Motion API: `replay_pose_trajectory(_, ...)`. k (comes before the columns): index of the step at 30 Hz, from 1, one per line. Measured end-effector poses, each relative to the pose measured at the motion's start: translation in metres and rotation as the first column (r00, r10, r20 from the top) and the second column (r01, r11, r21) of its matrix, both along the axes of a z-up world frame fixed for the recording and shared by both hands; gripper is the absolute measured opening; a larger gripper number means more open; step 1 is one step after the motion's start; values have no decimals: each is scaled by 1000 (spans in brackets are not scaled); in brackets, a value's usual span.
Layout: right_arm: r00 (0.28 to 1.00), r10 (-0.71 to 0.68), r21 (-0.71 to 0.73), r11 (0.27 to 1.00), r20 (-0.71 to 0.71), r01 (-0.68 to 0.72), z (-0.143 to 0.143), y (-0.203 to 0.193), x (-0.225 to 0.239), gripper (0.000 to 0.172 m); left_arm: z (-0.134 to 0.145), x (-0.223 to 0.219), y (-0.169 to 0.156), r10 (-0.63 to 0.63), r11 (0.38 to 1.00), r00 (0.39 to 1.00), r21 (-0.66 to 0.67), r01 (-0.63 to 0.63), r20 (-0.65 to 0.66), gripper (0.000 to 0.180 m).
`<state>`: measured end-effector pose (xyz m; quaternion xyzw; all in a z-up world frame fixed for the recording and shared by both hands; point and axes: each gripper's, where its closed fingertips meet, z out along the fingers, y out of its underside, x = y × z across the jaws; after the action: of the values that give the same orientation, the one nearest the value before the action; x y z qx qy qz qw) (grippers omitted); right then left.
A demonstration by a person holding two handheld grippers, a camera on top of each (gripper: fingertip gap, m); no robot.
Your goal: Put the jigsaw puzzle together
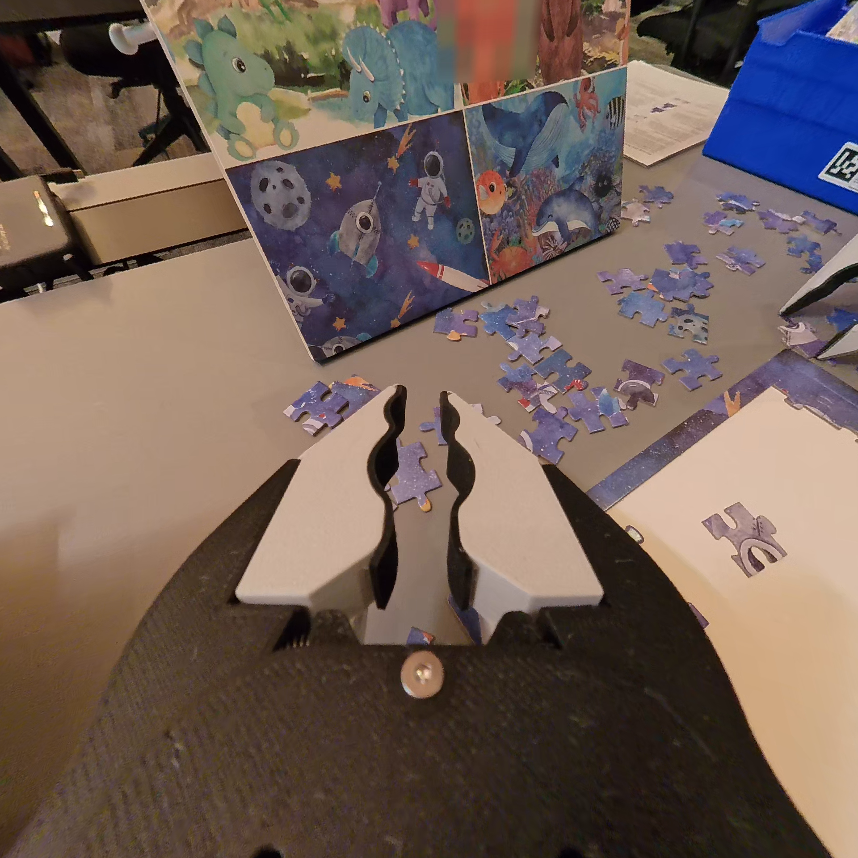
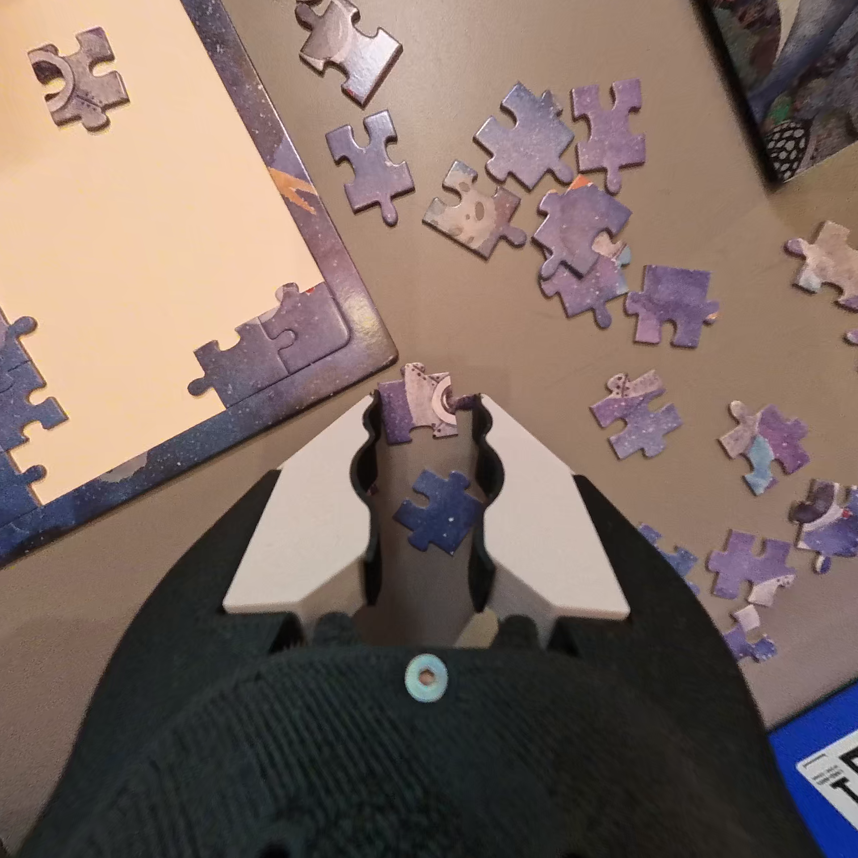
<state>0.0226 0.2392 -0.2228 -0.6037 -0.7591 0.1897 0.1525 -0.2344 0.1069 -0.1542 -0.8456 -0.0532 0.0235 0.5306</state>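
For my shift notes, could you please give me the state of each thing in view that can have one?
Right gripper: shut on a purple and grey puzzle piece, held at the fingertips.
Left gripper: slightly open, holding nothing, above loose pieces on the table.
Puzzle tray: mostly unfilled; a few pieces fitted at its edges, one piece lying loose inside.
Puzzle box: standing upright.
Blue bin: open-topped.
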Motion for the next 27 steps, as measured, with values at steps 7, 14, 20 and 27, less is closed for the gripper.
replay_pose_trajectory(7, 1000, -2, -3, 1000, -22, 2, 1, -3, 1, 38, 0, 0, 0, -1, 1000, 1000, 0, 1, -1, 13)
replay_pose_trajectory(14, 999, 3, 2, 1000, -46, -3, 7, -7, 2, 24, -1, 0, 0, 0, 1000, 1000, -3, 0, -1, 13)
replay_pose_trajectory(20, 996, -64, 36, 997, -62, 66, 7, 4, -1, 45, -1, 1, 0, -2, 1000, 1000, -5, 2, -3, 13)
replay_pose_trajectory(27, 989, -145, -8, 989, -29, 145, 0, 4, 0, 38, -1, 0, 0, -1, 1000, 1000, -2, 1, -1, 13)
